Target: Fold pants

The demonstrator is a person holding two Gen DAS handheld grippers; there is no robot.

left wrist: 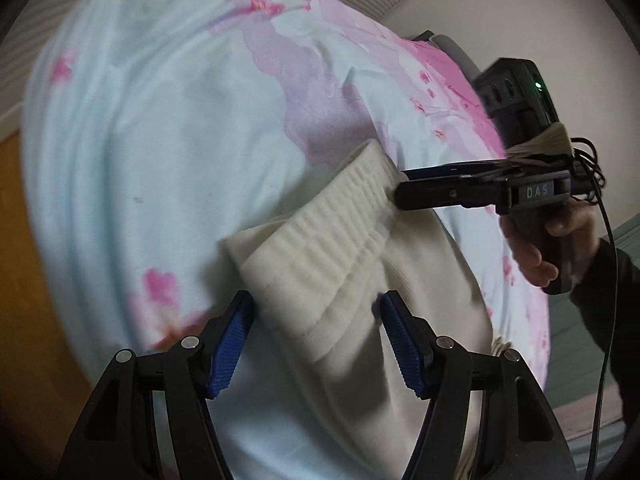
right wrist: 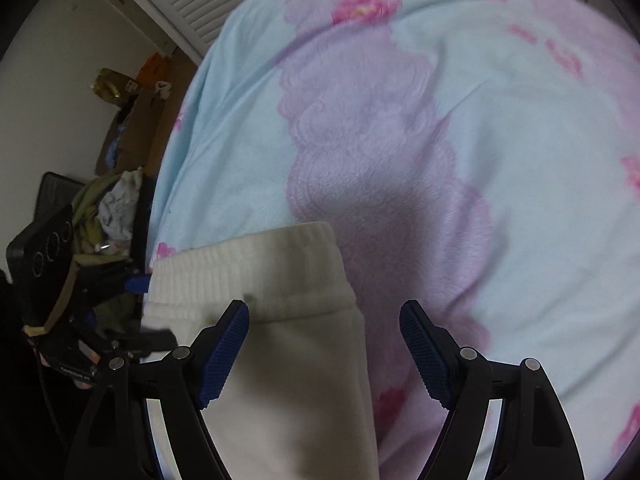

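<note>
Cream pants (left wrist: 332,248) lie on a bed, their ribbed waistband (left wrist: 360,204) toward the far side. My left gripper (left wrist: 316,336) is open, its blue pads on either side of the waistband's near corner. In the right wrist view the pants (right wrist: 276,320) lie under my right gripper (right wrist: 324,340), which is open, straddling the waistband's right corner (right wrist: 328,256). The right gripper also shows in the left wrist view (left wrist: 400,188), side on at the waistband's far end. The left gripper shows in the right wrist view (right wrist: 138,284) at the waistband's left edge.
The bed is covered with a light blue and pink floral blanket (right wrist: 460,140). A pile of clothes (right wrist: 108,208) and a brown floor with clutter (right wrist: 136,120) lie to the bed's left. A wall with slatted doors (right wrist: 188,4) stands behind.
</note>
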